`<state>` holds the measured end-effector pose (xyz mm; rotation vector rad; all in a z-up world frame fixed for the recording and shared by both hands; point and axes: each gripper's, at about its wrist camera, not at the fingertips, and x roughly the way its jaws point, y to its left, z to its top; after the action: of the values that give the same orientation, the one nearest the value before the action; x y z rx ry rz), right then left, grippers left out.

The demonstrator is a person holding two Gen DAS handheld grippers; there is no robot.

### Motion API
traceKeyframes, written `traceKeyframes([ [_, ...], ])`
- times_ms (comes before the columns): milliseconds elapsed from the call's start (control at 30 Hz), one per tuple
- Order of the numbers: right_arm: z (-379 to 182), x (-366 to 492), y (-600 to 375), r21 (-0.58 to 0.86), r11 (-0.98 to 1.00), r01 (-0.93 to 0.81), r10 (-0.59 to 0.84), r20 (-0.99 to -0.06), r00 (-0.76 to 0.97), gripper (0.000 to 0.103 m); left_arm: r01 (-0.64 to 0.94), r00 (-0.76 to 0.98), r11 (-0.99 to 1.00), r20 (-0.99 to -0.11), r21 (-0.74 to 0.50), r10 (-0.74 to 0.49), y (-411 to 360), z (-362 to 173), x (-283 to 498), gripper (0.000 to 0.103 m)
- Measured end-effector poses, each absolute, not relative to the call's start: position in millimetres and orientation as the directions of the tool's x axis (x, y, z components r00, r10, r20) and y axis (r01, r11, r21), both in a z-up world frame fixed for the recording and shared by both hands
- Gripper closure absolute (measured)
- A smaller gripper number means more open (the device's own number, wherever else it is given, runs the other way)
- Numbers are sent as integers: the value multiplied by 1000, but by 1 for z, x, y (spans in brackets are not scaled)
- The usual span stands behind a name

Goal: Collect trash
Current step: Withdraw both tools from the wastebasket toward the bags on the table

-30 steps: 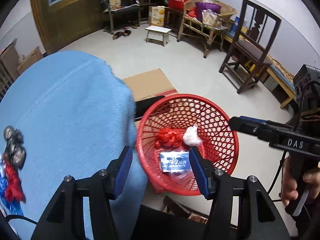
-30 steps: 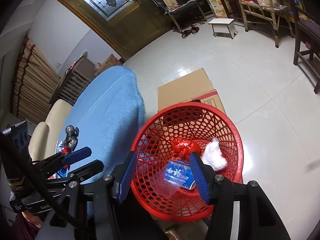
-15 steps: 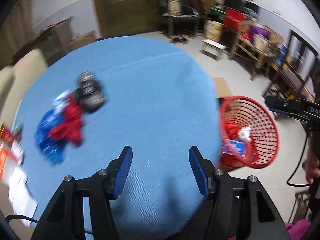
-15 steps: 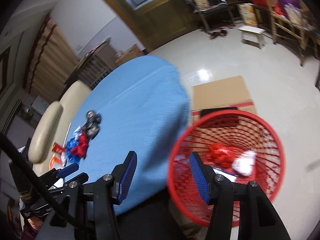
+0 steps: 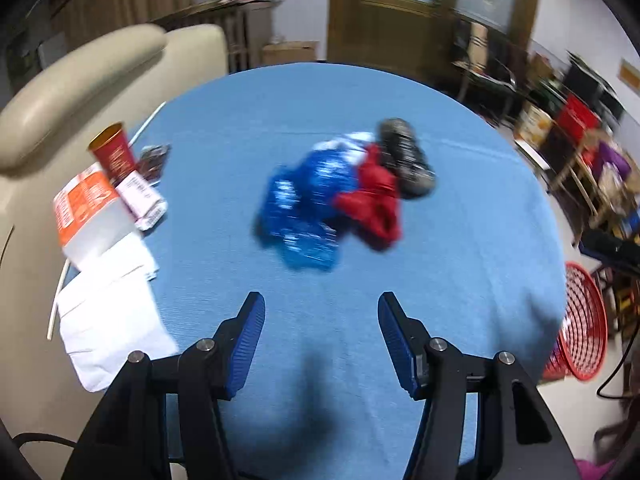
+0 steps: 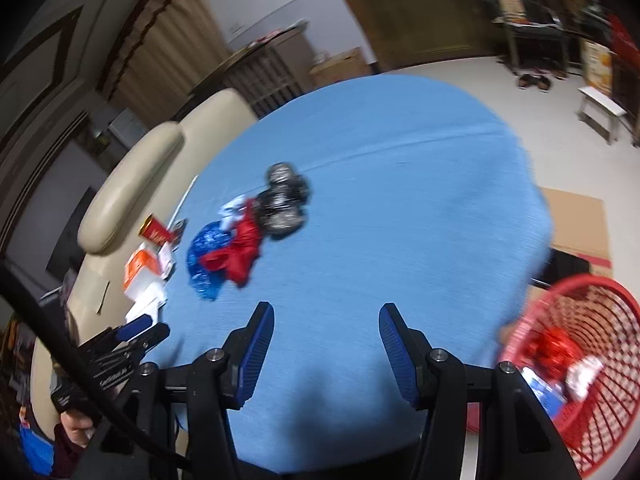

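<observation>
Over the round blue-covered bench [image 5: 460, 248], both tools hang empty. Left hand-held gripper [image 5: 321, 312] has its blue pads spread wide, nothing between them, aimed at the heap of trash near the middle of the cloth. Right hand-held gripper [image 6: 326, 322] equally agape and empty, held over the near edge.

Heap: crumpled blue wrapper [image 5: 304, 208], red scrap [image 5: 372, 200] overlapping it, dark foil wad [image 5: 404, 156] touching the red at the far side. All three bunched together, so probably one pinch per piece rather than a single scoop.

Red mesh basket [image 6: 576, 384] sits on the floor just beside the bench edge, on the right-hand side; it already holds a red bag, a white wad and a blue packet. Placement looks deliberate: short carry from cloth to rim.

Far left edge: red cup [image 5: 114, 154], orange-and-white carton [image 5: 86, 216], white paper [image 5: 108, 308], well apart from the heap.

Frames blurred; fine detail of the wrappers unreadable.
</observation>
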<state>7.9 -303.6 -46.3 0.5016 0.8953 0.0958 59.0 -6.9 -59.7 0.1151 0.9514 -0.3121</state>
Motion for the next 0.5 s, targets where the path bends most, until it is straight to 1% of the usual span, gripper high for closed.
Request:
traceKeyframes([
  [200,-56,65,-259,495,867,61,377,-730,570,44,236,543,969,-817,-76,-197,26,-65,82,43],
  [333,-67,103,-230,501,865,27,411,-739,533,44,225,526,971,-829,-84,-193,34,-73,92,43],
  [400,-71,122,-221,490,871,25,402,-743,535,44,216,524,972,-829,-94,-196,39,-72,97,43],
  [500,-73,144,-221,452,890,62,342,-751,565,44,214,525,970,-823,-120,-217,45,-67,105,43],
])
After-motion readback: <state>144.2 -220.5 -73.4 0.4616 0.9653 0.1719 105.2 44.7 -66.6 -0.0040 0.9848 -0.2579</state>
